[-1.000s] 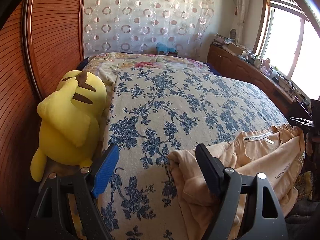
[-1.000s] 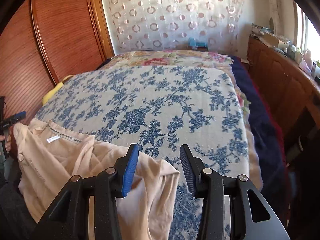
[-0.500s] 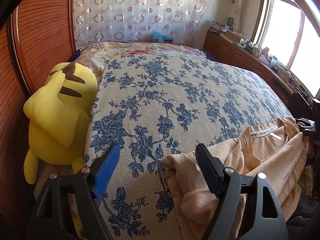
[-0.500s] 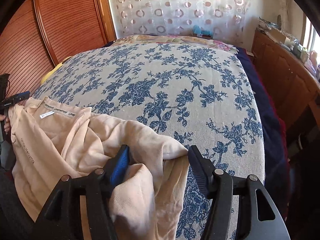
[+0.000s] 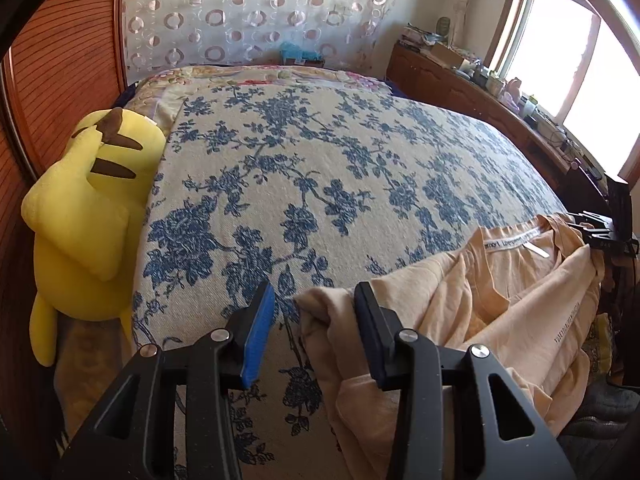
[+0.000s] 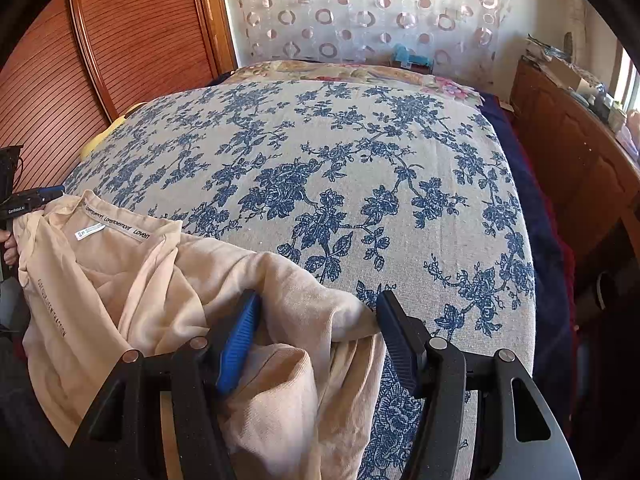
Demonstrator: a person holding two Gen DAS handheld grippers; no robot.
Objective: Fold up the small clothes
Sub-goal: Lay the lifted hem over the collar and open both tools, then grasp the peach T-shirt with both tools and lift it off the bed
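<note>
A yellow plush [image 5: 86,216] leans at the left of the frame against the wooden wardrobe [image 5: 60,60]. The floral bedspread [image 5: 312,168] fills the centre. Upper right, a cluttered sideboard [image 5: 472,80] runs under the window [image 5: 560,40].

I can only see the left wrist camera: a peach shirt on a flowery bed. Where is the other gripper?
Observer: The right gripper straddles a bunched fold of the shirt at the near edge of the bed. Its jaws have just been opening and are not pinching the fold.
Operator: What lies past that side of the bed?
Observer: A dark blue blanket hangs down along it.
Operator: Can you see the person at all?
Observer: Only part of a hand, at the picture's left edge beside the shirt's collar.
</note>
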